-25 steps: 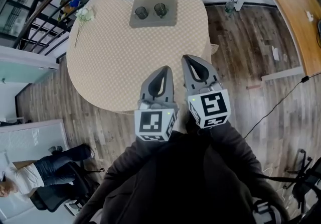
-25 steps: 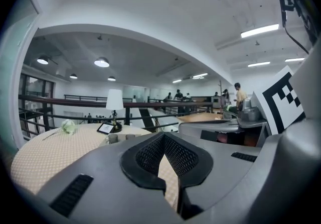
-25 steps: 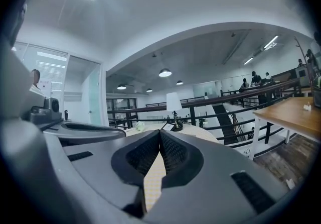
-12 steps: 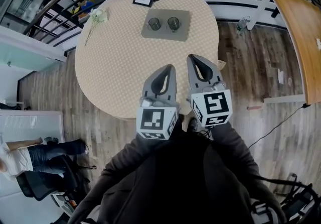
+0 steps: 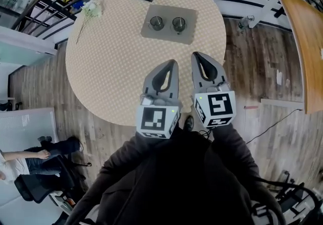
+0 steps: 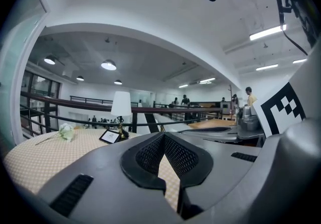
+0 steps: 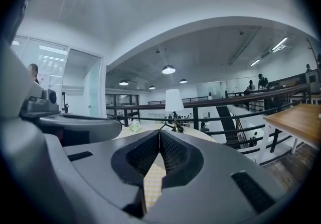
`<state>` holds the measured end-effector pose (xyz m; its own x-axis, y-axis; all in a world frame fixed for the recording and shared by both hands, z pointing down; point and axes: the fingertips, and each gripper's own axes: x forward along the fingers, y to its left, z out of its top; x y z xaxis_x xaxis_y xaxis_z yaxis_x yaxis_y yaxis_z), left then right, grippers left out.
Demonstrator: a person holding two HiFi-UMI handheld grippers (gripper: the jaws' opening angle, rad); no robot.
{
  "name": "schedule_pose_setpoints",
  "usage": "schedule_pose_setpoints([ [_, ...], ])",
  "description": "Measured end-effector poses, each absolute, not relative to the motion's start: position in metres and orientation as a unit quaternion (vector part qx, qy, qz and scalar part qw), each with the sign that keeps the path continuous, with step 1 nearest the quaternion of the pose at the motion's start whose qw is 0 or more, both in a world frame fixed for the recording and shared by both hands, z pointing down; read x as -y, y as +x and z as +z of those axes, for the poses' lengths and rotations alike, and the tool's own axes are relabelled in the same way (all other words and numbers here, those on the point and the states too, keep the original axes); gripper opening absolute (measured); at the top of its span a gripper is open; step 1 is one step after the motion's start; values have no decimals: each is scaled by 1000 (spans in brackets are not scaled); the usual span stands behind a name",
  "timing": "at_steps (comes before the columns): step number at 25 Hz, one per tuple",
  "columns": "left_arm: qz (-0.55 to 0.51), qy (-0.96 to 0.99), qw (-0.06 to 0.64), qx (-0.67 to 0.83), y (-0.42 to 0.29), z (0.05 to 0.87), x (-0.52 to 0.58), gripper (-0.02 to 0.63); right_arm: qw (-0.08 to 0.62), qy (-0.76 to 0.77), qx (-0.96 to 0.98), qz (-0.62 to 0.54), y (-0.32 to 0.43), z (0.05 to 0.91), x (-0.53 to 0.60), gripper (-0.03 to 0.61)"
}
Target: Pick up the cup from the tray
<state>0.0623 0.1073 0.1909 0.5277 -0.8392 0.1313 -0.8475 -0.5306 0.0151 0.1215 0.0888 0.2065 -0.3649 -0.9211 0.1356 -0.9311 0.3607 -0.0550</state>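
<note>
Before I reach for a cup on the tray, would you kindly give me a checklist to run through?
1. Cups upright on the tray: ok, the left cup and the right cup both stand on it.
2. Which cup is meant: cannot tell.
3. Jaws of the left gripper open for a grasp: not ok, shut and empty.
4. Jaws of the right gripper open: not ok, shut and empty.
5. Grippers close to the tray: not ok, both are at the near edge of the table.
6. Path to the tray free: ok, only bare tabletop lies between.

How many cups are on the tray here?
2. The left cup and the right cup stand side by side on the grey tray, across the round table. None appears hidden.
</note>
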Motion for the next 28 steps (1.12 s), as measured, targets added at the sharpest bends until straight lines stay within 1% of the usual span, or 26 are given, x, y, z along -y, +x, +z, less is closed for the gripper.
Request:
schedule_pose_setpoints([
  [8, 43, 874, 74, 478, 53, 217, -51, 5, 69, 573, 812, 88, 112, 248, -33, 9],
  [15, 56, 873, 121, 470, 50, 253, -11, 5, 87, 591, 794, 113, 113, 287, 12, 11],
  [16, 59, 872, 128, 470, 50, 260, -7, 5, 92, 593, 791, 119, 114, 294, 17, 37],
  [17, 63, 871, 135, 469, 48, 266, -3, 5, 97, 595, 788, 124, 114, 300, 23, 115],
  [20, 74, 866, 154, 470, 45, 284, 9, 5, 114, 599, 781, 134, 115, 317, 40, 191],
  [25, 88, 858, 179, 474, 41, 308, 21, 5, 138, 601, 776, 133, 114, 339, 69, 254],
  [28, 96, 853, 194, 475, 36, 328, 28, 5, 158, 600, 772, 137, 112, 357, 84, 272],
])
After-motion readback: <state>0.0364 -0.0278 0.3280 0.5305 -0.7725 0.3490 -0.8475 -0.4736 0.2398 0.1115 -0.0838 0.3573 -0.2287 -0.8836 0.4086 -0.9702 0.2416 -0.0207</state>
